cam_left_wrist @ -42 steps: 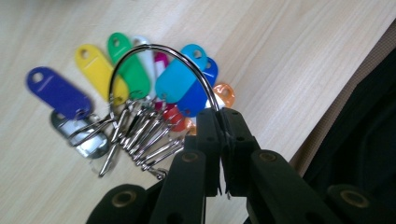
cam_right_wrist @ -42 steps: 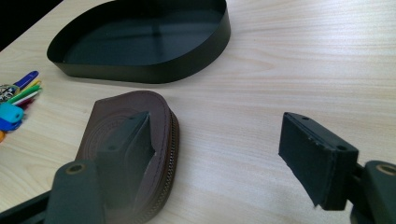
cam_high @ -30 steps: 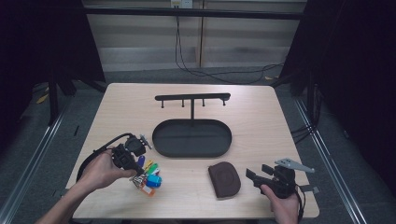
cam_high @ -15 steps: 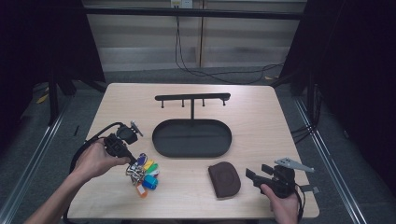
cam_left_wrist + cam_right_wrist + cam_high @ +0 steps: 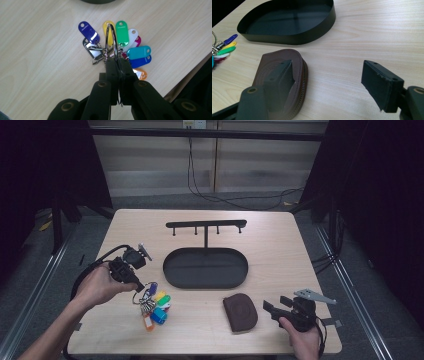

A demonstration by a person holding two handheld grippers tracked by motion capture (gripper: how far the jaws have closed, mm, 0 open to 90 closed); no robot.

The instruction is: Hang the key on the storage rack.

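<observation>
The left claw [image 5: 117, 65] has its two black jaws pressed together on a silver key ring [image 5: 111, 40], gripping the ring at its near side so that it stands up from the jaw tips. From the ring a bunch of coloured key tags [image 5: 130, 47] fans out over the light wooden worktop [image 5: 280, 250]: dark blue, yellow, green, white, magenta, teal, another blue and orange, with a small metal clasp beside them. In the high view the left hand [image 5: 100, 285] holds this claw near the worktop's left side, and the tags lie just below and to the right of it, toward the front edge. The right claw [image 5: 327, 82] stands wide open with nothing between its jaws; its left jaw sits in front of a brown zipped leather pouch [image 5: 287, 62], which lies flat on the worktop, and whether the jaw touches it cannot be told. In the high view the right hand [image 5: 302, 340] holds this claw near the front right corner, with the pouch just to its left. Behind the pouch sits a black oval tray [image 5: 172, 270] at the worktop's middle, and behind that a black hook rack [image 5: 206, 224] on a single post.
</observation>
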